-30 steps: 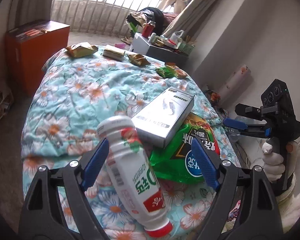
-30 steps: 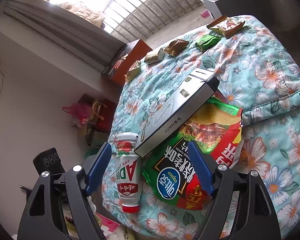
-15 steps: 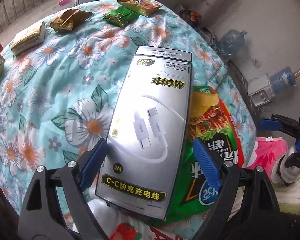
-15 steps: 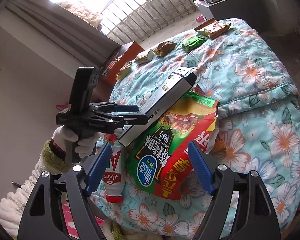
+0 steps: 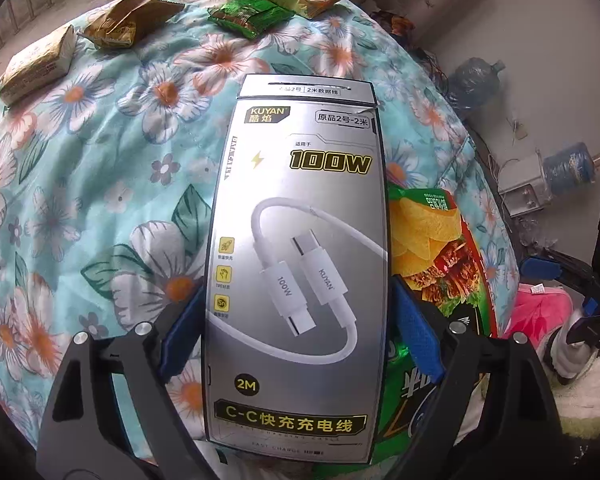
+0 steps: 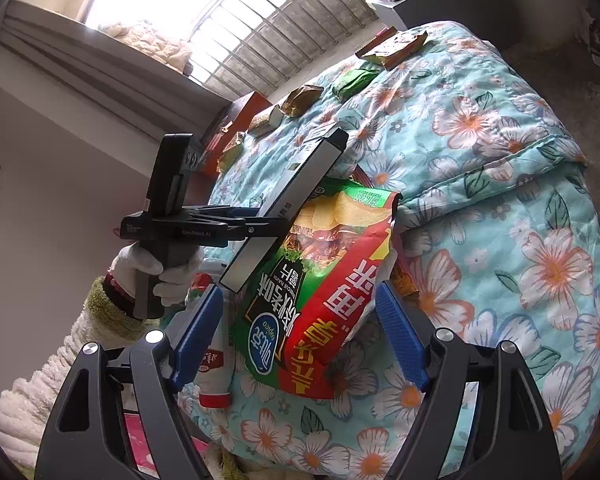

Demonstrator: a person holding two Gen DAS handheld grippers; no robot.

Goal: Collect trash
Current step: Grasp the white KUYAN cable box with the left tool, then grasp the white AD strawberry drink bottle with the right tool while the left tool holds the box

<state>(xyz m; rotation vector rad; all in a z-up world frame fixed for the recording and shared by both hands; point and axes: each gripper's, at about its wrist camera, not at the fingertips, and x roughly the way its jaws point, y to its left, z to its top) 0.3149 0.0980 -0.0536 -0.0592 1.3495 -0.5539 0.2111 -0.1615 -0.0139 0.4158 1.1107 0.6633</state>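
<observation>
Barely starting: straddling the cable box [image 5: 300, 264] with wide left jaws, chip bag [image 6: 324, 280] between wide right jaws, wrappers [image 5: 252, 16] lying beyond.

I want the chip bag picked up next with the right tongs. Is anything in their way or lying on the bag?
Nothing stands before the right tongs; the chip bag already lies between their open jaws. The silver cable box rests on the bag's upper part, with the left tongs around it.

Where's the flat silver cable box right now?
The flat silver cable box lies near the floral quilt's edge, propped on the green and red chip bag, between the left gripper's open fingers in both views.
</observation>
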